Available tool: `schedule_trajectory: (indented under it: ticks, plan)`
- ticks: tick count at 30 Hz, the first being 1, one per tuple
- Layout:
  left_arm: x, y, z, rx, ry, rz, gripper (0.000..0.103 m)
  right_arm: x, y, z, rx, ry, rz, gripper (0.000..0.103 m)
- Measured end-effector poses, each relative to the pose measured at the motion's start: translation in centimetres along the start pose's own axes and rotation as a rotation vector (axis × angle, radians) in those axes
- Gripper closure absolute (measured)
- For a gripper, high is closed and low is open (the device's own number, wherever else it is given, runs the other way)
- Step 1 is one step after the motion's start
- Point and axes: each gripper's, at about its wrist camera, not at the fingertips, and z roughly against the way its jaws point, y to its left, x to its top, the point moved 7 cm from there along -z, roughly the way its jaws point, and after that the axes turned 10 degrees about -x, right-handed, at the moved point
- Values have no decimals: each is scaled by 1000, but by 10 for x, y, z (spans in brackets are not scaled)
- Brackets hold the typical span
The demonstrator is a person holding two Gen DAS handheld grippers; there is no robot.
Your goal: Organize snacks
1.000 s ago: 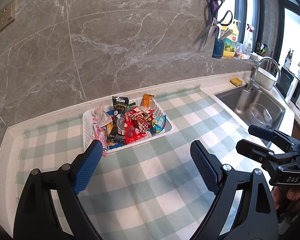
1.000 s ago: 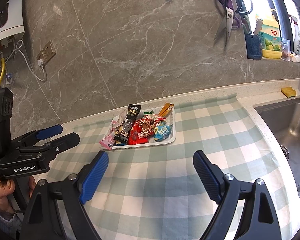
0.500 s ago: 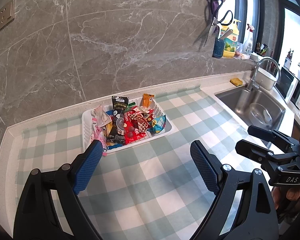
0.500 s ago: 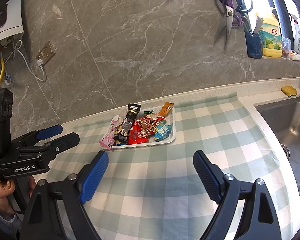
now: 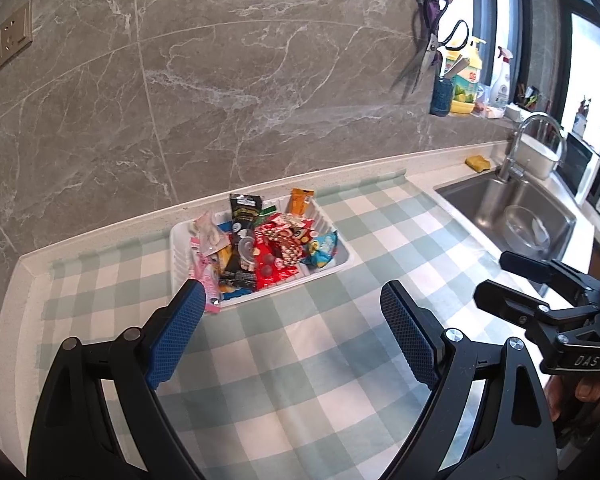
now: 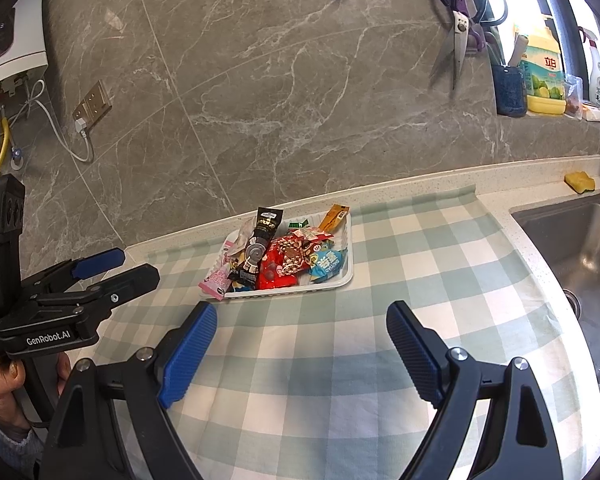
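A white tray [image 5: 342, 264] [image 6: 350, 240] heaped with several snack packets sits on the checked cloth near the wall. Among them are a black sachet [image 5: 241, 216] [image 6: 265, 224], red packets [image 5: 277, 256] [image 6: 279, 268], a blue packet [image 5: 323, 245] [image 6: 327, 265], an orange stick [image 5: 300, 200] [image 6: 334, 216] and a pink packet [image 5: 203, 276] [image 6: 215, 280] hanging over the tray's near-left edge. My left gripper [image 5: 291, 304] [image 6: 115, 266] stands open, short of the tray, nothing between its fingers. My right gripper [image 6: 302, 320] [image 5: 500, 276] is open too, empty, off to the right.
A green-and-white checked cloth [image 5: 300, 380] [image 6: 420, 280] covers the counter. A steel sink [image 5: 512, 216] [image 6: 580, 248] with a tap lies to the right, a yellow sponge [image 5: 478, 163] [image 6: 579, 182] behind it. Scissors [image 6: 460, 36], bottles and a blue cup stand along the marble wall.
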Motion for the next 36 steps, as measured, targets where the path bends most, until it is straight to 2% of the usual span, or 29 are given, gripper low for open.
schedule_trajectory:
  ticks: [6,11,21,36]
  plan:
    - [-1,-2,3,105,4,-64,14,1,-1,-1,2,-1,-2,14]
    - [-4,-4,5,162,-11,-100,14,1,1,-1,3,1,-1,14]
    - [-8,-1,5,124,-14,-48,14,-1,3,-1,5,5,-5,13]
    - [-11,-2,2,103,-21,-44,14,-5,5,-5,3,15,-8,11]
